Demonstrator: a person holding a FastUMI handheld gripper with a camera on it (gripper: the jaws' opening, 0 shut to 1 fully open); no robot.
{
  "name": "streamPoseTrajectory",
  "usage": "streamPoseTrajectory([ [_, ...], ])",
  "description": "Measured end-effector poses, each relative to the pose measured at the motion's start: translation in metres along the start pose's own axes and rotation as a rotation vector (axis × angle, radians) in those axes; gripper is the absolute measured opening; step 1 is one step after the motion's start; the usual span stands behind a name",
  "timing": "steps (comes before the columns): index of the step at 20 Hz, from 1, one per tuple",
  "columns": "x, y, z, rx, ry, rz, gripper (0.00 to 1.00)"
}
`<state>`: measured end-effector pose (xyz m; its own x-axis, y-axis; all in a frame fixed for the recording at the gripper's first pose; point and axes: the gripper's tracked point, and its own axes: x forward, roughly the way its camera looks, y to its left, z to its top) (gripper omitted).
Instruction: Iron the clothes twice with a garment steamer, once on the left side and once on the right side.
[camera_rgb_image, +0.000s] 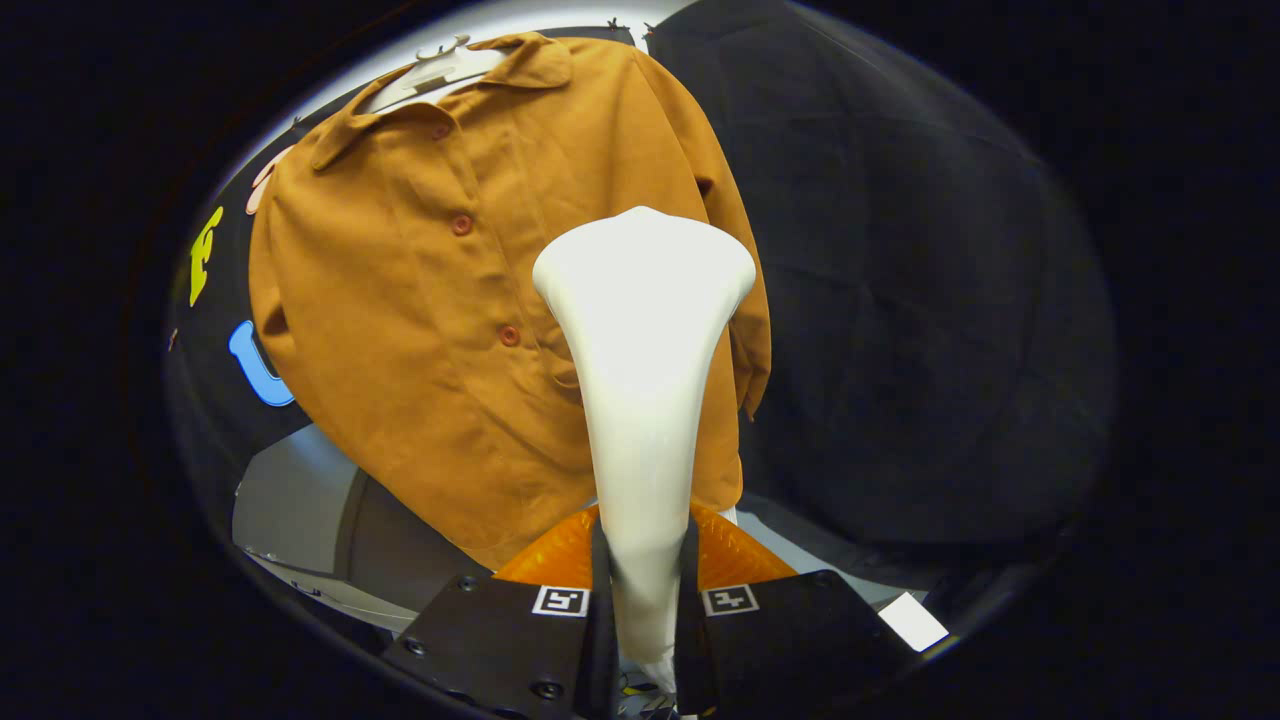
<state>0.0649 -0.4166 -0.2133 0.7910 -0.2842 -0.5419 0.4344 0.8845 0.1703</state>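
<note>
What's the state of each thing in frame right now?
gripper: shut on the steamer's handle, a finger pressing each side.
garment steamer: held upright, head up against the shirt's front; no steam visible.
shirt: hung on the hanger, buttoned, collar folded down.
hanger: white, carrying the shirt, against the booth wall.

Black cloth wall (900, 300) hangs in soft folds (creased, unlit) as the backdrop. Below the wall's lower edge lies a grey floor (300, 500). Above the wall's top edge a pale, bright band of light (560, 15) shows.
</note>
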Motion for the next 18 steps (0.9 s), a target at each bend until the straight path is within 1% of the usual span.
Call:
streamPoseTrajectory([
  [4, -0.049, 0.045, 0.041, -0.042, -0.125, 0.019, 0.26],
  [6, -0.08, 0.08, 0.062, -0.063, -0.19, 0.041, 0.26],
  [8, -0.103, 0.112, 0.07, -0.072, -0.229, 0.058, 0.26],
  [12, -0.144, 0.182, 0.069, -0.1, -0.296, 0.123, 0.26],
  [14, -0.167, 0.215, 0.064, -0.131, -0.321, 0.173, 0.26],
  [18, -0.198, 0.287, 0.052, -0.176, -0.346, 0.271, 0.26],
])
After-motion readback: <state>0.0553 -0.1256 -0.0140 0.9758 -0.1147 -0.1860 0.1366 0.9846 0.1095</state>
